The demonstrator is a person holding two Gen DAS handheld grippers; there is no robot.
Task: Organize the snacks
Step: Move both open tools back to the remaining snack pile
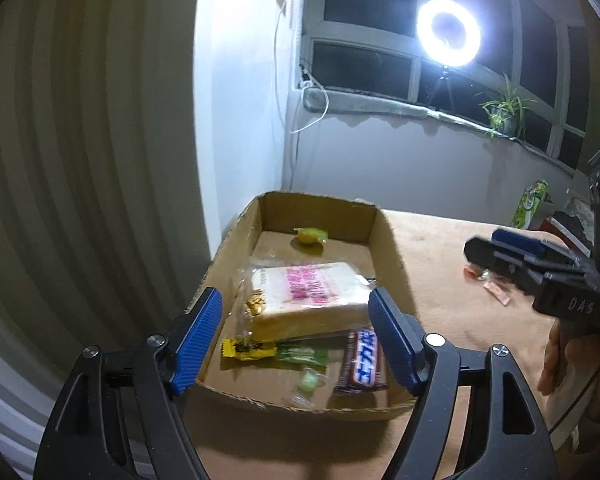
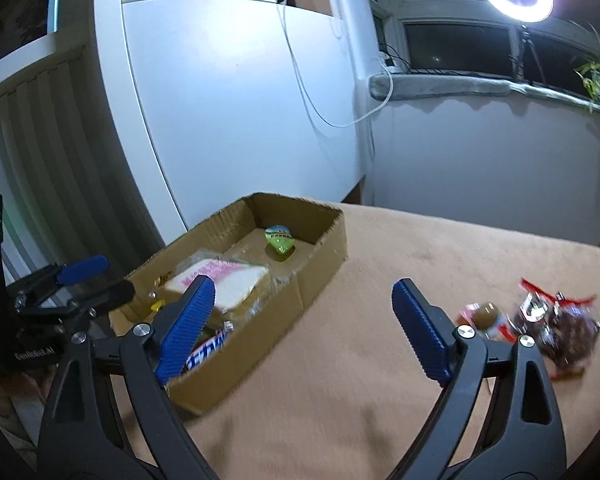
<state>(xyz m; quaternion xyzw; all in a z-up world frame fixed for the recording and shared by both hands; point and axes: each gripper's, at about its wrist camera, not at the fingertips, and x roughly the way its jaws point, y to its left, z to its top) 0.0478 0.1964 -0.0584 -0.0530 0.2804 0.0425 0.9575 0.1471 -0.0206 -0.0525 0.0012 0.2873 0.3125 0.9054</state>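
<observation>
Left gripper (image 1: 296, 336): we hold it with jaws spread wide and empty, low centre of its own view, framing the near end of the box; nothing sits between the pads.
Right gripper (image 2: 304, 328): also wide open and empty, low centre of its view, over bare cloth between the box and the loose snacks.
Box (image 1: 384, 236): open cardboard tray at mid-frame, left part of the table, serving, we judge, as the collecting place.
Bread (image 1: 304, 296): wrapped slab lying flat in the middle of the box.
Bar (image 1: 362, 364): dark wrapper in the near right corner, partly under the bread.
Candies (image 1: 274, 350): yellow and green wrappers along the near wall; one green sweet (image 1: 310, 236) lies alone at the far end.
Loose snacks (image 2: 540, 320): red and brown packets at right of the right view, outside the box, so we judge these are still to be gathered.
Table (image 2: 380, 280): tan cloth surface.
</observation>
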